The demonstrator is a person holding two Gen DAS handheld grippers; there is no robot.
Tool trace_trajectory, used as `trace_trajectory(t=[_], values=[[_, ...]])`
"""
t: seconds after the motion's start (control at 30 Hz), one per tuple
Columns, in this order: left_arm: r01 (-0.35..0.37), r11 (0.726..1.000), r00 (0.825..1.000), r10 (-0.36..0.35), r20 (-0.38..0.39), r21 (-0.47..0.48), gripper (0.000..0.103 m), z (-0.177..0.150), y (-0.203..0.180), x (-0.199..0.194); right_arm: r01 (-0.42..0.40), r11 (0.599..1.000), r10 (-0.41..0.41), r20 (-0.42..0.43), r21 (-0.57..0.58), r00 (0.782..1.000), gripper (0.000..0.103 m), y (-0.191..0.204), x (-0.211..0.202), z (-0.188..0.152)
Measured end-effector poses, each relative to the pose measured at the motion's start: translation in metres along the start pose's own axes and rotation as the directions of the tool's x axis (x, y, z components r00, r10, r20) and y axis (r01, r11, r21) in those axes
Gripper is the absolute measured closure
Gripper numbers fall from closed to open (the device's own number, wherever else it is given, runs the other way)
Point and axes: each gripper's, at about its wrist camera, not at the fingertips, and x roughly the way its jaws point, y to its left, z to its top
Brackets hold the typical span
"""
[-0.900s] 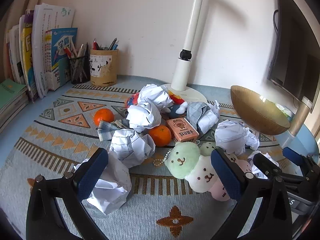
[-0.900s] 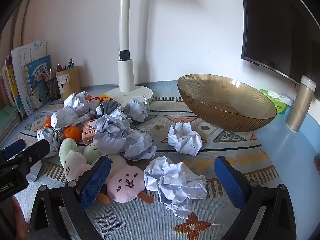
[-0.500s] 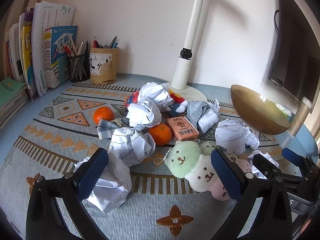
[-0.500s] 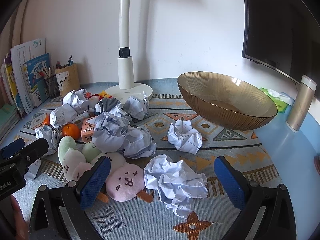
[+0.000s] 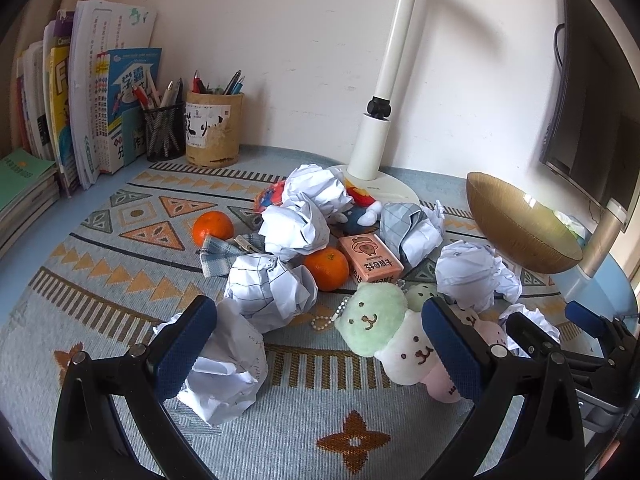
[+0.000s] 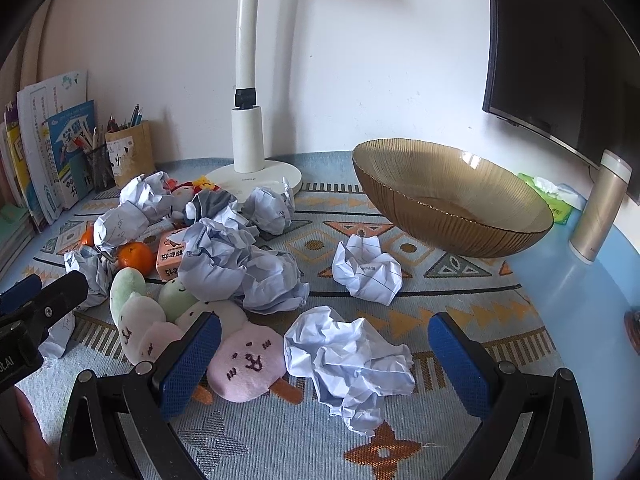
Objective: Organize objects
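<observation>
Paper balls (image 6: 348, 354), plush toys (image 5: 384, 328) and oranges (image 5: 326, 268) clutter the mat (image 5: 120, 280).
Both the left gripper (image 5: 320, 344) and right gripper (image 6: 324, 364) hover spread wide, empty; bowl (image 6: 452, 200) stands beyond.

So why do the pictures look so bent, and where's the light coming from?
Both views: fisheye bending, dark corners. Left wrist view: the lamp pole throws a soft shadow on the wall. Right wrist view: a bright glint on the bowl rim; the monitor reads nearly black. Everything looks sharp.
</observation>
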Motion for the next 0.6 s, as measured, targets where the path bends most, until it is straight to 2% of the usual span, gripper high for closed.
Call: trace_trajectory(t=[0.6], values=[[-0.002, 1.000, 1.000, 0.002, 0.001, -0.003, 0.001, -0.0008, 0.0004, -0.0002, 0.004, 1.000, -0.004, -0.009, -0.001, 1.000, 0.000, -0.0007, 0.0011, -0.0007]])
